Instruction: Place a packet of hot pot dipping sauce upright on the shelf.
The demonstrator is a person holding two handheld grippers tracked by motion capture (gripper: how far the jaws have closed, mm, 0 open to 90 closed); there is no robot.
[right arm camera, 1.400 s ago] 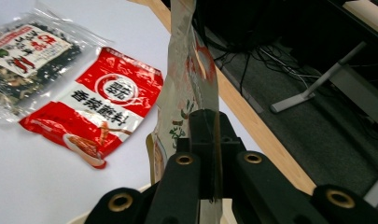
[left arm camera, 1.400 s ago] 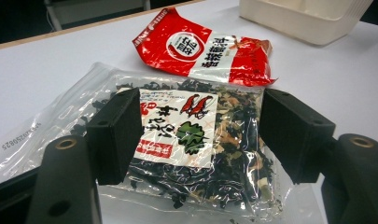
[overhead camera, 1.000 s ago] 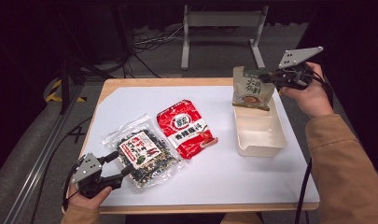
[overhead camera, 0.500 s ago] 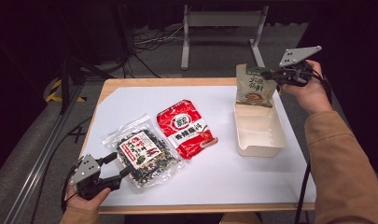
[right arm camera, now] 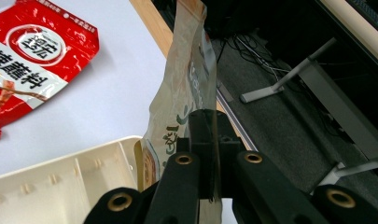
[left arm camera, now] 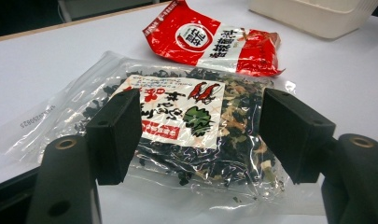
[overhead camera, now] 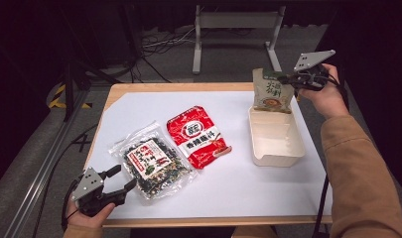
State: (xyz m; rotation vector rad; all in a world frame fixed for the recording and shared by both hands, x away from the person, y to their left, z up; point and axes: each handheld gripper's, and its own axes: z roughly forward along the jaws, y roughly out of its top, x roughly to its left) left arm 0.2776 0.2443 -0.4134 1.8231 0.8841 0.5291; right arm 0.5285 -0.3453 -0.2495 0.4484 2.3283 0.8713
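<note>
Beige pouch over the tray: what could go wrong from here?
1. The right gripper pinches the beige pouch by one edge only; it hangs at the far rim of the tray and may catch there or land outside.
2. A thin edge grip may slip.
3. The pouch looks tall; it may stay propped, not flat.

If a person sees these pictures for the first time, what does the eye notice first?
Probably the beige pouch, which the right gripper pinches upright over the far end of the cream tray at the table's right. Next, the bright red packet lying flat mid-table, beside the clear bag of dark dried food, with the open left gripper at its near corner.
</note>
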